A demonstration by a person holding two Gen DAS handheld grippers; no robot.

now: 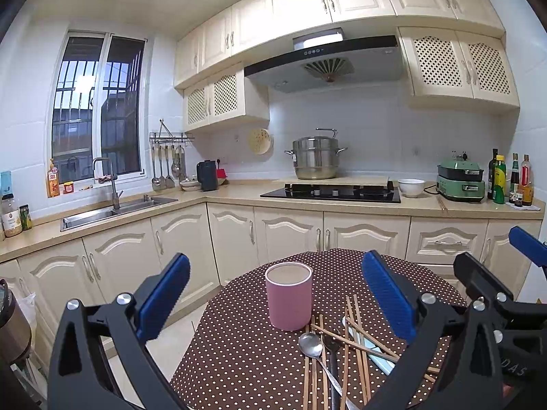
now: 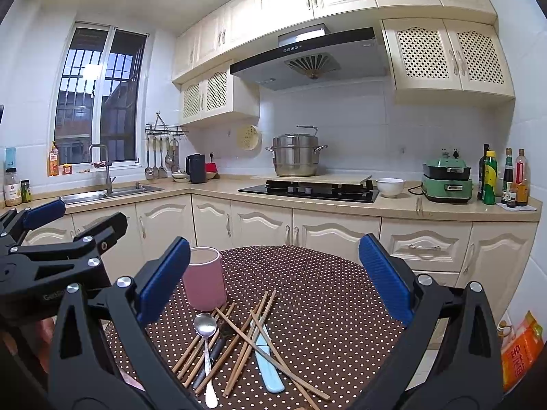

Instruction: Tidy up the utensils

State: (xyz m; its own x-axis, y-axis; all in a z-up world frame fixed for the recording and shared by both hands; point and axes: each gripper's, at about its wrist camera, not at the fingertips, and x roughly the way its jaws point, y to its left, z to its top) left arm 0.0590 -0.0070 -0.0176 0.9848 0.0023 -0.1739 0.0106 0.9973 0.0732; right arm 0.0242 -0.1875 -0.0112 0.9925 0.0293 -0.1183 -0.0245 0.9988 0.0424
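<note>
A pink cylindrical cup (image 1: 289,295) (image 2: 204,278) stands upright and looks empty on a round table with a brown polka-dot cloth (image 1: 246,348) (image 2: 324,300). In front of it lies a loose pile: several wooden chopsticks (image 1: 355,345) (image 2: 239,341), a metal spoon (image 1: 310,344) (image 2: 205,324), a dark spoon (image 1: 331,341) (image 2: 224,331) and a light blue utensil (image 1: 376,355) (image 2: 268,365). My left gripper (image 1: 277,302) is open and empty above the pile. My right gripper (image 2: 273,283) is open and empty, to the right of the left one; it also shows in the left wrist view (image 1: 492,273).
Behind the table run cream kitchen cabinets (image 2: 335,232), a counter with a sink (image 1: 112,210), a black hob (image 1: 331,193) with a steel pot (image 1: 316,159), a white bowl (image 1: 411,187), a green appliance (image 1: 461,181) and bottles (image 1: 512,179). An orange packet (image 2: 521,352) lies on the floor at the right.
</note>
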